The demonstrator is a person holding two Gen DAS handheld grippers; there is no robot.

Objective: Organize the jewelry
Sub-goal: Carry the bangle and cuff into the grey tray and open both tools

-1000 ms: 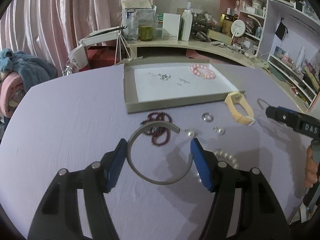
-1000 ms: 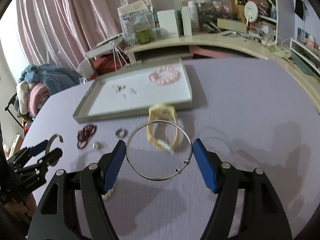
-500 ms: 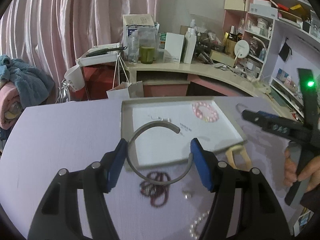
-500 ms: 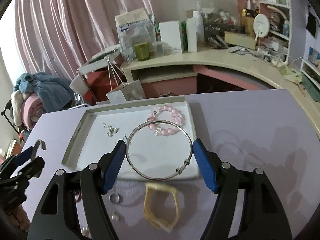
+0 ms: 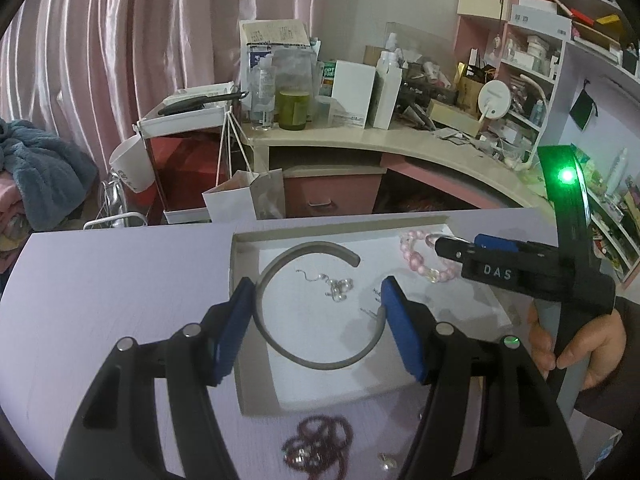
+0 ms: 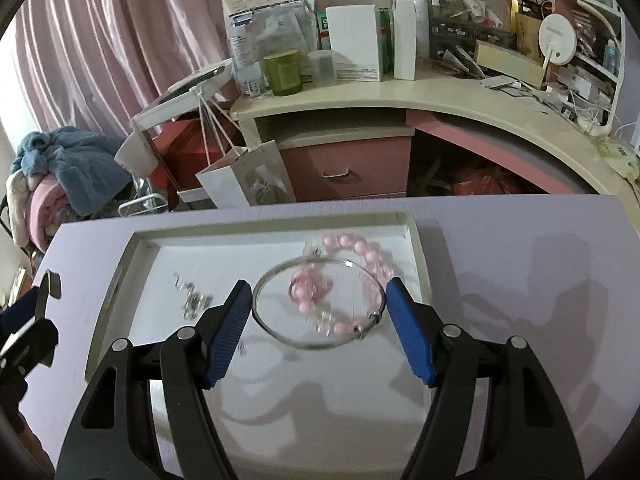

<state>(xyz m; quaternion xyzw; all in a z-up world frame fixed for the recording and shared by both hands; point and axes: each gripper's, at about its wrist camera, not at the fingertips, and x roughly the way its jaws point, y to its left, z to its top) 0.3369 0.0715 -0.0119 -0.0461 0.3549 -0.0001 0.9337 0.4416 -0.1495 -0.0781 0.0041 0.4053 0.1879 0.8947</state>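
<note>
Left gripper [image 5: 318, 314] jaws clamp the grey open cuff [image 5: 280, 344]; right gripper [image 6: 319, 312] jaws clamp the silver bangle [image 6: 280, 330]. The tray [image 6: 120, 280] lies directly beneath both.

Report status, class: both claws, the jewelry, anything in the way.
Left claw shut on grey cuff. Right claw shut on silver bangle. Both over tray. Pink bead bracelet lies beneath bangle.

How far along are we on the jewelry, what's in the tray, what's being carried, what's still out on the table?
Done: the pink bead bracelet and small silver earrings lie in the tray.
In hand: the left gripper holds a grey open bangle, the right gripper a thin silver bangle, both over the tray, unreleased.
Left: the dark red bead strand and a small stud on the table.
</note>
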